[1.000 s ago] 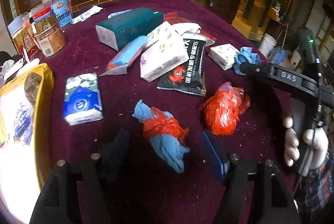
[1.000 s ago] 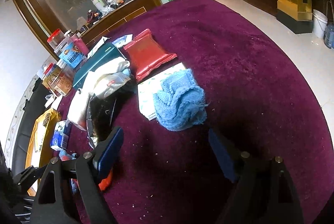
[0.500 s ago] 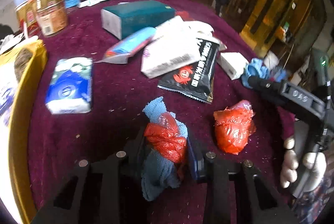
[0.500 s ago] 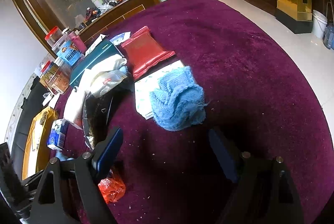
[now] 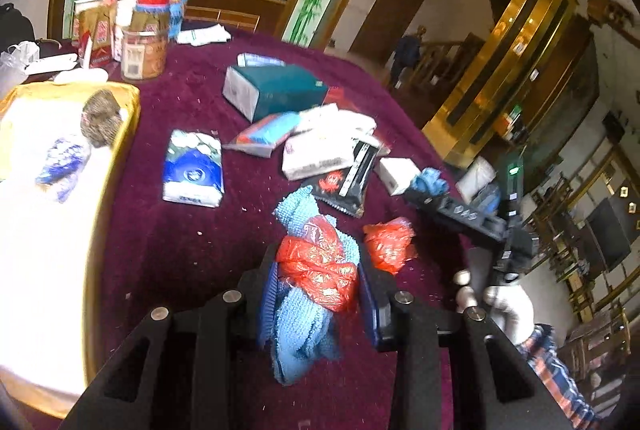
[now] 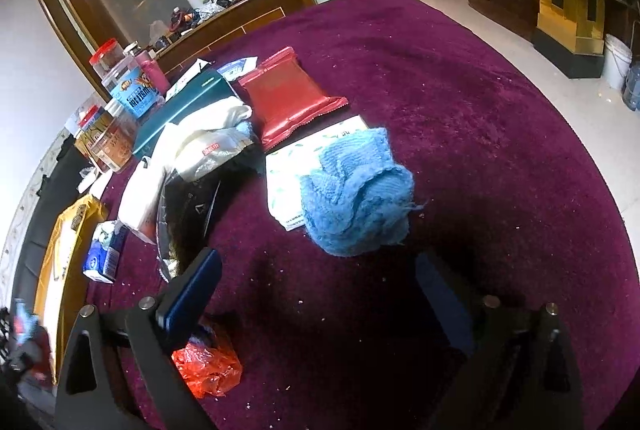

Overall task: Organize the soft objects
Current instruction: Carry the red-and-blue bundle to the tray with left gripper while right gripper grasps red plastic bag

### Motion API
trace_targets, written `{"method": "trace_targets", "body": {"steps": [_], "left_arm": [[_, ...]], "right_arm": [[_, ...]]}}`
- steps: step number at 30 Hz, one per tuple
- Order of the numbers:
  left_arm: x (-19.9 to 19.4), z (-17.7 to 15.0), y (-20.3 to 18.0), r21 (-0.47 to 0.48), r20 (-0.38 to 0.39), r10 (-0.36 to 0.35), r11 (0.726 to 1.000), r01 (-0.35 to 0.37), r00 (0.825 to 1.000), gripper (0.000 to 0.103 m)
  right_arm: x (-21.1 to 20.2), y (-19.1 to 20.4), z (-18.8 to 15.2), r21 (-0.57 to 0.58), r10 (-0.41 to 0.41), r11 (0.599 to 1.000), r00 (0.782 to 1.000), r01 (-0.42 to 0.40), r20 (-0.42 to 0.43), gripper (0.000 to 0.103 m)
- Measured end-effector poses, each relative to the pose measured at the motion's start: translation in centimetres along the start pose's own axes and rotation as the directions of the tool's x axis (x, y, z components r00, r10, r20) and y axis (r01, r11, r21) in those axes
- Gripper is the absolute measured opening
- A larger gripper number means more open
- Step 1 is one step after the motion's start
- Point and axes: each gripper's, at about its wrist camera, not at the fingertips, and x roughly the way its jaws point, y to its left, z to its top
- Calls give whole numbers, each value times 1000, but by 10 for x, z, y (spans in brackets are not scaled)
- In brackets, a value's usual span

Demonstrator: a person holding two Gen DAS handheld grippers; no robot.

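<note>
At the left edge of the maroon tabletop (image 5: 168,230) lies one yellow tray (image 5: 100,213), and two soft things rest in it: a brown-grey fuzzy ball (image 5: 100,117) at its far end and a blue-and-white bundle (image 5: 60,165) just nearer. Beyond the tray, at the far left edge, stand several jars (image 5: 144,49); their exact number is hard to count. Right of the tray lies one blue-and-white tissue pack (image 5: 193,169), flat and apart from the rest. Toward the middle sits a loose heap: one teal box (image 5: 280,89), a blue-and-red packet (image 5: 268,133), one white pack (image 5: 320,153) and one black crab-printed pouch (image 5: 348,181), overlapping one another.

Near the front edge, the left gripper (image 5: 316,290) has its jaws closed on a blue cloth wrapped in red plastic (image 5: 316,270), which hangs between them with its blue tail drooping below. Just right of it, one loose red plastic bag (image 5: 390,242) lies on the tabletop.

Farther right, the right gripper (image 6: 316,294) hovers with its jaws spread wide and nothing between them. Ahead of it one blue knitted cloth (image 6: 356,197) is bunched on the near corner of a white leaf-printed pack (image 6: 300,165), and one red foil packet (image 6: 288,93) lies beyond that. So two blue cloths and two red plastic pieces show in all.
</note>
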Motion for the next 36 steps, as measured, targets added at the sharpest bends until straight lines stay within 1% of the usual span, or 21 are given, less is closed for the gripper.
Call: {"method": "trace_targets", "body": {"steps": [3,4,5,6,7,8,9,10,13,14,16,17,19,20,22,23,24,28,30,33,36], "left_arm": [[-29,-8,10,-9,41,-12,1000,12,999,36],[-37,-10,14,-16,52,-14,1000,15,999,36],[-52,-14,22,-27,72,-9,1000,11,997,36],[-62,-16,28,-35,88,-1,999,4,996,37],[-73,-18,35,-44,104,10,999,-6,995,37],[-85,-20,44,-57,123,28,998,-21,992,37],[-98,-23,55,-76,143,52,996,-41,988,37],[-106,-25,64,-91,154,70,994,-56,986,37],[-127,-35,92,-144,179,134,984,-108,975,37],[-128,-36,97,-154,181,142,981,-115,973,37],[-130,-40,110,-181,186,166,974,-133,968,37],[-130,-42,115,-190,186,177,972,-141,966,37],[-131,-43,122,-204,184,188,968,-149,965,37],[-132,-44,127,-213,183,201,964,-161,962,37],[-136,-47,136,-231,182,228,956,-184,956,37],[-141,-49,142,-241,182,240,951,-193,954,37],[-143,-50,146,-250,181,251,947,-202,951,37],[-145,-44,163,-260,161,305,931,-257,939,37],[-144,-37,171,-257,141,315,927,-273,939,37],[-131,-18,184,-238,70,341,918,-316,938,37],[-107,6,200,-204,-13,384,903,-378,923,37]], "right_arm": [[1,0,0,-3,13,1000,1000,-13,-3,100],[1,0,2,-11,16,1000,1000,-16,-18,100],[0,-1,4,-2,8,1000,999,-8,-53,100],[-6,-3,4,42,3,999,996,1,-90,100],[-12,-4,2,79,33,997,994,-25,-103,100],[-25,-1,-2,103,99,991,991,-90,-91,100],[-32,3,-5,98,111,990,991,-103,-80,100],[-39,9,-10,82,108,991,991,-102,-75,100],[-37,30,-26,37,81,996,990,-77,-116,100],[-31,41,-33,14,60,998,989,-59,-138,99],[-23,58,-41,-27,37,999,988,-42,-150,96],[-18,72,-45,-69,12,997,989,-23,-151,92],[-10,89,-49,-120,-27,993,988,9,-149,85],[-5,99,-54,-144,-56,989,986,34,-154,76],[1,107,-55,-174,-109,981,985,85,-132,64],[4,112,-55,-190,-131,976,984,107,-118,52],[5,114,-54,-198,-141,973,984,117,-110,45],[3,113,-50,-195,-105,977,988,82,-112,43],[-4,114,-46,-182,-71,982,992,51,-105,43],[-16,130,-39,-203,-5,979,996,-14,-95,43],[-25,161,-33,-256,58,963,994,-80,-93,43]]}}
